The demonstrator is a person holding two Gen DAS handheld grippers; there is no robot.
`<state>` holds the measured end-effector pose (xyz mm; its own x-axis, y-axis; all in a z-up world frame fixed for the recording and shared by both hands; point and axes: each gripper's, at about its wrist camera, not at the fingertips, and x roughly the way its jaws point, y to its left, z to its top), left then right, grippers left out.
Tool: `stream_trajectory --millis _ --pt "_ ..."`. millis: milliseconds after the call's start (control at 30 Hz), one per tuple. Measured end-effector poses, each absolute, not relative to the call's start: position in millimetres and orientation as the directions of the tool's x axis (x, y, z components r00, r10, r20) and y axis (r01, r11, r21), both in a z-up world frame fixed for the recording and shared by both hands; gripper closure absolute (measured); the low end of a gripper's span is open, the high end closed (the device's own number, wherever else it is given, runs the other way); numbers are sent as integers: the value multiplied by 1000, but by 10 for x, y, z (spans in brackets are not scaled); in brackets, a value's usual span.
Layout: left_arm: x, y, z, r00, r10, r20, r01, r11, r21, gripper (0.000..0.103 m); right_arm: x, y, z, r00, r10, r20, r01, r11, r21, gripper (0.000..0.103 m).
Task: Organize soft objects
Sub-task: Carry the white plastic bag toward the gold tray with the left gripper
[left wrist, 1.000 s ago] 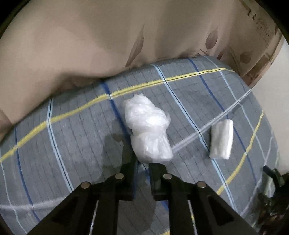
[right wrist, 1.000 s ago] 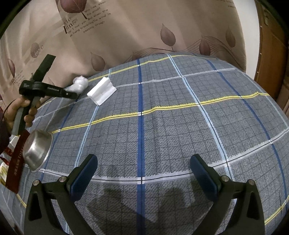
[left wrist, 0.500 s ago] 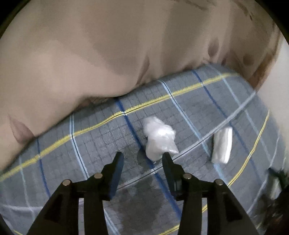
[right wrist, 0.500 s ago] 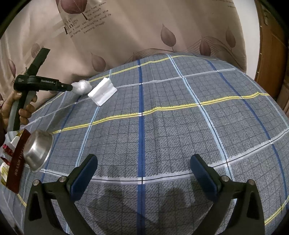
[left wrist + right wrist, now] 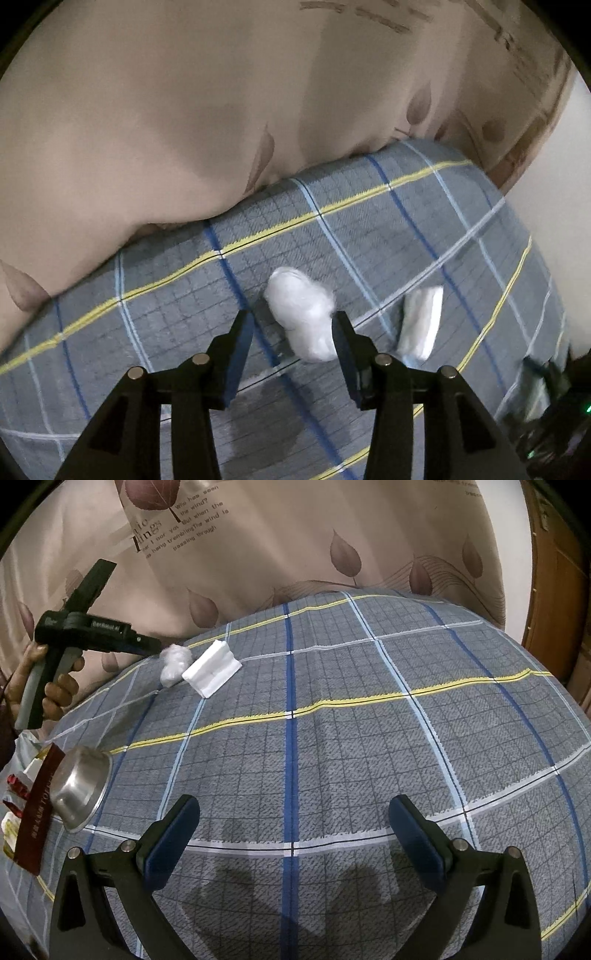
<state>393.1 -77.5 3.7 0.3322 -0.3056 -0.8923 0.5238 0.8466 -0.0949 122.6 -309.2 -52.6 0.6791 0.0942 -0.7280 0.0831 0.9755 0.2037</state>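
Gaping wide, the left gripper fingers hold nothing above the white bag; right gripper likewise.

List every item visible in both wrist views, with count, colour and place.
crumpled plastic bag: 1, white, on the bedsheet, ahead of the left gripper
folded tissue pack: 1, white, beside the bag
bedsheet: 1, grey plaid with blue, yellow and white lines
steel bowl: 1, silver, tilted at the sheet's left edge
red packet: 1, dark red, by the bowl
curtain: 1, beige with leaf print, behind
left gripper: black, open
right gripper: black, open, empty
hand: holding the left gripper's handle
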Motion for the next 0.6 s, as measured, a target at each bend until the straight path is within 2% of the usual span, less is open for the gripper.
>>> stream_trajectory --millis 233,433,467,500,600 --pt "4058 -971 -197 288 -301 -909 479 867 -135 58 1220 -3097 -513 683 96 -724 83 975 208 1" --pt "4250 -979 -579 204 -327 -923 342 907 -246 58 1205 -3115 -506 685 99 -721 83 974 212 1" --pt "4246 -967 -602 204 -329 -922 327 911 -253 60 1207 -3114 -508 684 97 -723 84 974 211 1" --pt "4226 -964 -585 227 -327 -917 324 914 -246 70 1212 -3112 -510 683 97 -724 86 974 211 1" --pt "4040 -965 -477 284 -316 -905 329 919 -218 72 1234 -3111 -519 676 92 -731 93 974 208 1"
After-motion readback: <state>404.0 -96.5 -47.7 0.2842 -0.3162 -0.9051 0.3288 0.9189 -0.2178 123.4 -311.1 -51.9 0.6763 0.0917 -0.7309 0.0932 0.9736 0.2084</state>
